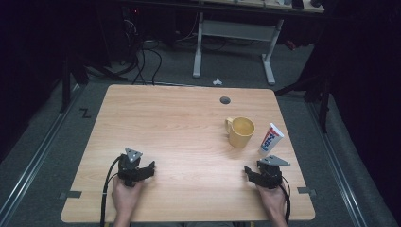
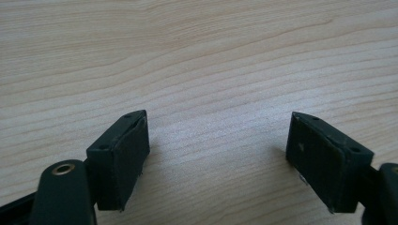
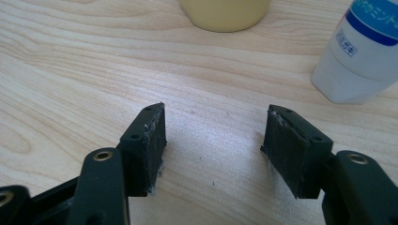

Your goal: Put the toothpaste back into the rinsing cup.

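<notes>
Toothpaste tube (image 1: 271, 137) stands upright on the desk (image 1: 179, 142) just beyond the right tongs (image 1: 250, 174), a little to their outer side, apart from them. In the right gripper view the tube's white body with its blue band (image 3: 359, 56) sits ahead and to the right of the jaws, clear of both pads.

Right tongs (image 3: 213, 140): the jaws stand wide apart, nothing between them except bare wood, and they grip nothing. They rest low over the near right part of the desk, held by a hand (image 1: 274, 198) coming in from the near edge.

Left tongs (image 1: 144, 171) lie at the near left of the desk, well apart from the right pair, in the other hand (image 1: 125, 194). In the left gripper view these tongs (image 2: 218, 150) are also spread wide, with plain wood grain between and ahead of the pads; they hold nothing and touch no object.

Farther out than the tube, ahead of the right tongs and slightly toward the left pair, a yellow mug (image 1: 241, 132) stands upright, its handle turned away from the tube. Mug and tube are near each other but not touching. The mug's base (image 3: 225, 14) appears at the top of the right gripper view, beyond the open jaws.

Farthest from both tongs, a small dark round hole (image 1: 225, 100) sits in the desk near its far edge.
</notes>
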Tool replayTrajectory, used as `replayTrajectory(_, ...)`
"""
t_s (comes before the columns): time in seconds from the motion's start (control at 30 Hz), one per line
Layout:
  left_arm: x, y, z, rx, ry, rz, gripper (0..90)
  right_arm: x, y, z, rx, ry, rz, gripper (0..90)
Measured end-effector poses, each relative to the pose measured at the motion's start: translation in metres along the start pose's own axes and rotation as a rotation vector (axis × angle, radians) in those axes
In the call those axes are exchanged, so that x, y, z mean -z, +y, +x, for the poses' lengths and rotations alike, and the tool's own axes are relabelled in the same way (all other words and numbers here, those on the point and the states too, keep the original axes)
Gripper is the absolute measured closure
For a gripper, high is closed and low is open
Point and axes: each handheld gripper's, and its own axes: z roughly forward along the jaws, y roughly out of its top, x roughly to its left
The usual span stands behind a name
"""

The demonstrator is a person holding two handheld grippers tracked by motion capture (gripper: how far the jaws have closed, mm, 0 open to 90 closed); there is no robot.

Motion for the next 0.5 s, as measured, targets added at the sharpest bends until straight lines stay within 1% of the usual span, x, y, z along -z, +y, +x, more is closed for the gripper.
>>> replayTrajectory(0.1,0.000,0.000,0.000,0.000,0.000,0.000,22.0,0.004,-0.003,-0.002,-0.021,0.008,-0.017,40.6)
replayTrajectory(0.2,0.000,0.000,0.000,-0.001,0.000,0.001,22.0,0.007,-0.005,-0.003,-0.023,0.003,-0.033,40.7)
replayTrajectory(0.27,0.000,0.000,0.000,-0.001,0.001,0.001,22.0,0.010,-0.007,-0.003,-0.035,0.004,-0.038,41.0)
replayTrajectory(0.4,0.000,0.000,0.000,-0.001,0.001,0.001,21.9,0.014,-0.008,-0.004,-0.034,-0.001,-0.043,41.2)
replayTrajectory(0.5,0.000,0.000,0.000,-0.001,0.000,0.001,21.9,0.017,-0.009,-0.006,-0.038,-0.004,-0.059,41.7)
